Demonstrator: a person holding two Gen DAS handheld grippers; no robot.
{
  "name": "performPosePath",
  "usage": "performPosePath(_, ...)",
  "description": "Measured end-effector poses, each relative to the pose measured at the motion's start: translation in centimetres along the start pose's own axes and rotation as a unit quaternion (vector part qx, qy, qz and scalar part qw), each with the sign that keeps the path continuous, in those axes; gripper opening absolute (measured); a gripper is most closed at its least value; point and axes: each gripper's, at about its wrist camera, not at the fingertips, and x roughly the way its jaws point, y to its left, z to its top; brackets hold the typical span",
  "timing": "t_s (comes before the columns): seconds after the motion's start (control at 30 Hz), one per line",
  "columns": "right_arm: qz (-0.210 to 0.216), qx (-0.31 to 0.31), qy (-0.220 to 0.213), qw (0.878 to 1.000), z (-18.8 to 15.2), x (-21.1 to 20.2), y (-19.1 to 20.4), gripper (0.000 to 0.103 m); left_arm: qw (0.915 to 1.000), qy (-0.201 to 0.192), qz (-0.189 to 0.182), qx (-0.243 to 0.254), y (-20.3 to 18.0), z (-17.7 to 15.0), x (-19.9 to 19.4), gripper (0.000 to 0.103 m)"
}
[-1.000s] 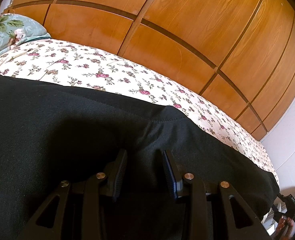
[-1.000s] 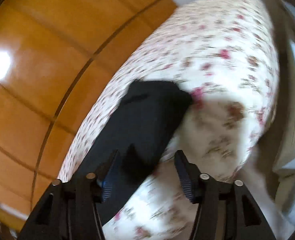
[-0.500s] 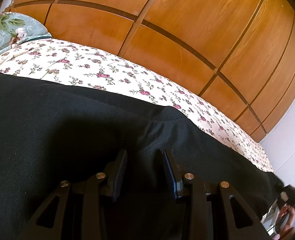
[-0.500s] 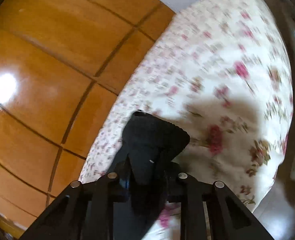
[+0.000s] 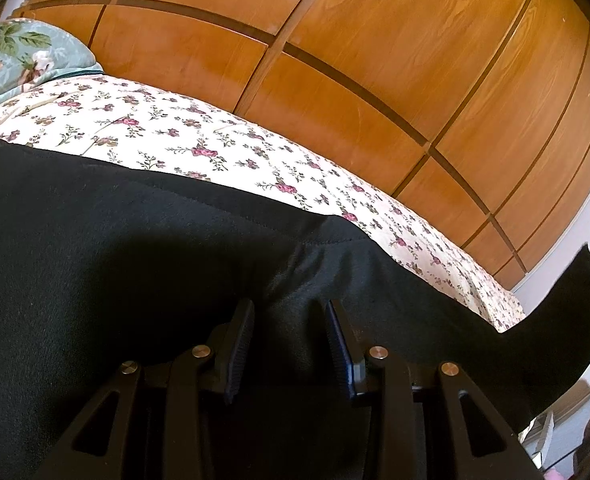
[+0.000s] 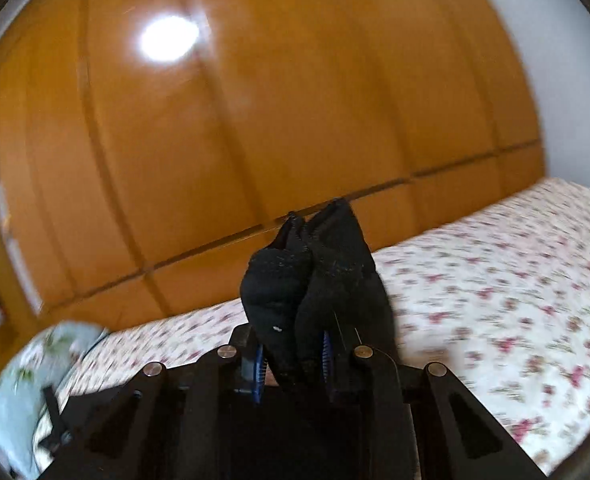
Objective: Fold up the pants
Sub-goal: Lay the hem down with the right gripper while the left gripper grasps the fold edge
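Note:
The black pants (image 5: 135,248) lie spread on the floral bedsheet (image 5: 199,136) and fill the lower half of the left wrist view. My left gripper (image 5: 289,320) rests low over the cloth with its jaws apart and nothing between them. At the right edge of that view the leg end (image 5: 567,312) rises off the bed. My right gripper (image 6: 293,354) is shut on that bunched leg end (image 6: 319,276) and holds it up above the sheet (image 6: 495,280).
A wooden wardrobe (image 5: 375,60) runs along the far side of the bed, also in the right wrist view (image 6: 255,120). A pale green floral pillow (image 5: 19,52) lies at the head of the bed. A white wall (image 6: 567,60) is at the right.
My right gripper closed on the pants' leg end and lifted it off the bed, swinging towards the pillow end. The left gripper has stayed put, open.

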Motion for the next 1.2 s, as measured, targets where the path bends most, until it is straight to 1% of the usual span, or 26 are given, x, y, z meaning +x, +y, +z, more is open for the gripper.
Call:
performPosePath(0.13, 0.045, -0.057, 0.035, 0.997, -2.4, 1.5, 4.8, 0.023, 1.0000, -0.002, -0.003, -0.003, 0.0, -0.1, -0.1, 0.037)
performPosePath(0.23, 0.080, -0.094, 0.069, 0.990, -4.9, 3.1, 8.0, 0.023, 1.0000, -0.003, -0.003, -0.003, 0.0, -0.1, -0.1, 0.037)
performPosePath(0.37, 0.101, -0.128, 0.119, 0.979, -8.7, 5.8, 10.4, 0.023, 1.0000, -0.003, -0.004, -0.003, 0.1, -0.1, -0.1, 0.037)
performPosePath(0.5, 0.107, -0.145, 0.185, 0.966, -12.6, 8.9, 11.0, 0.028, 1.0000, -0.005, -0.005, -0.004, 0.0, -0.1, -0.1, 0.038)
performPosePath(0.57, 0.105, -0.151, 0.215, 0.959, -14.2, 10.2, 10.9, 0.036, 1.0000, -0.005, -0.004, -0.004, 0.0, -0.1, -0.2, 0.038)
performPosePath(0.6, 0.112, -0.149, 0.229, 0.955, -14.8, 10.5, 10.8, 0.045, 1.0000, -0.005, -0.005, -0.004, 0.0, -0.1, -0.1, 0.038)
performPosePath(0.63, 0.123, -0.147, 0.232, 0.954, -15.1, 10.4, 10.8, 0.052, 1.0000, -0.004, -0.005, -0.004, 0.0, -0.1, -0.1, 0.038)
performPosePath(0.67, 0.134, -0.148, 0.229, 0.953, -14.9, 10.0, 10.9, 0.056, 1.0000, -0.003, -0.005, -0.004, 0.0, -0.1, -0.1, 0.038)
performPosePath(0.7, 0.148, -0.148, 0.228, 0.951, -14.6, 9.5, 11.0, 0.064, 1.0000, -0.001, -0.004, -0.003, -0.2, 0.0, -0.1, 0.039)
performPosePath(0.73, 0.165, -0.146, 0.220, 0.950, -13.9, 8.7, 10.9, 0.067, 1.0000, 0.003, 0.001, -0.003, -0.3, 0.1, -0.2, 0.039)
performPosePath(0.77, 0.175, -0.144, 0.207, 0.952, -13.2, 8.0, 10.6, 0.067, 0.9999, 0.009, 0.006, -0.003, -0.6, 0.2, -0.2, 0.039)
performPosePath(0.8, 0.183, -0.141, 0.191, 0.954, -12.4, 7.3, 10.4, 0.067, 0.9996, 0.024, -0.006, -0.014, -1.2, 0.4, -0.3, 0.040)
performPosePath(0.83, 0.189, -0.139, 0.169, 0.957, -11.4, 6.4, 9.9, 0.067, 0.9990, 0.029, -0.027, -0.024, -1.6, 0.4, -0.4, 0.042)
performPosePath(0.9, 0.182, -0.134, 0.134, 0.965, -9.6, 5.2, 8.8, 0.067, 0.9945, 0.043, -0.084, -0.047, -3.1, 0.1, -0.3, 0.048)
performPosePath(0.97, 0.154, -0.125, 0.107, 0.974, -8.1, 4.8, 7.2, 0.067, 0.9899, 0.057, -0.116, -0.057, -4.5, -0.1, 0.1, 0.054)
performPosePath(1.0, 0.132, -0.119, 0.097, 0.979, -7.4, 4.8, 6.2, 0.067, 0.9869, 0.071, -0.133, -0.059, -5.4, -0.2, 0.7, 0.059)
performPosePath(1.03, 0.109, -0.111, 0.093, 0.983, -6.8, 5.1, 5.1, 0.062, 0.9831, 0.090, -0.148, -0.059, -6.4, -0.4, 1.5, 0.060)
performPosePath(1.07, 0.085, -0.100, 0.098, 0.987, -6.4, 5.6, 3.8, 0.055, 0.9799, 0.105, -0.159, -0.060, -7.1, -0.5, 2.2, 0.060)
performPosePath(1.1, 0.061, -0.087, 0.109, 0.988, -6.0, 6.4, 2.7, 0.037, 0.9754, 0.124, -0.172, -0.061, -7.8, -0.8, 3.0, 0.060)
performPosePath(1.13, 0.031, -0.065, 0.131, 0.989, -5.8, 7.7, 1.1, 0.028, 0.9714, 0.141, -0.181, -0.060, -8.5, -1.1, 3.8, 0.060)
performPosePath(1.17, 0.013, -0.050, 0.143, 0.988, -5.7, 8.3, 0.2, 0.027, 0.9684, 0.162, -0.181, -0.056, -9.4, -1.5, 5.0, 0.060)
performPosePath(1.2, 0.000, -0.031, 0.153, 0.988, -5.9, 8.9, -1.1, 0.027, 0.9679, 0.170, -0.177, -0.053, -9.7, -1.6, 5.5, 0.060)
